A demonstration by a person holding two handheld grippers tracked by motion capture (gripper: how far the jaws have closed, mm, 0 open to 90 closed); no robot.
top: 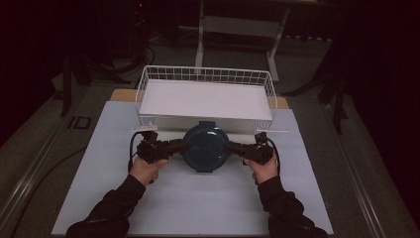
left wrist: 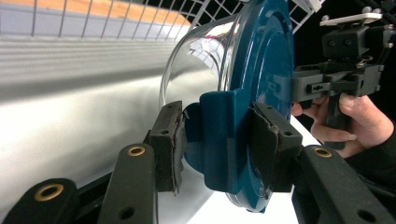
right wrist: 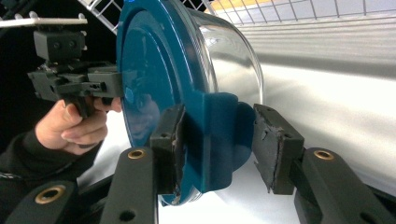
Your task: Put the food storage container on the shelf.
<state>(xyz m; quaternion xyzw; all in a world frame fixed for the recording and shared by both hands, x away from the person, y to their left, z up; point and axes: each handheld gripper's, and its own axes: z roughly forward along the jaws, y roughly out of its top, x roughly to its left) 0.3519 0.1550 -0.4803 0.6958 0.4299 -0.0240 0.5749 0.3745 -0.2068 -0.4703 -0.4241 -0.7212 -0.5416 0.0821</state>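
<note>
Two grippers, left and right, clamp opposite clasps of a lidded bowl on the mat, just before the basket. Step in hand: bimanual grasp. Next move likely calls for a level, synchronized lift over the basket rim.

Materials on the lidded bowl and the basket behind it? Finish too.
Bowl: clear and glossy with sharp reflections, likely glass, possibly hard plastic. Lid: dark blue, smooth semi-gloss, moulded latch tabs, looks like plastic. Basket: thin white grid wire, probably coated metal. Each hand-held gripper, left and right, has worn, cracked black pads, seemingly rubber or foam.
</note>
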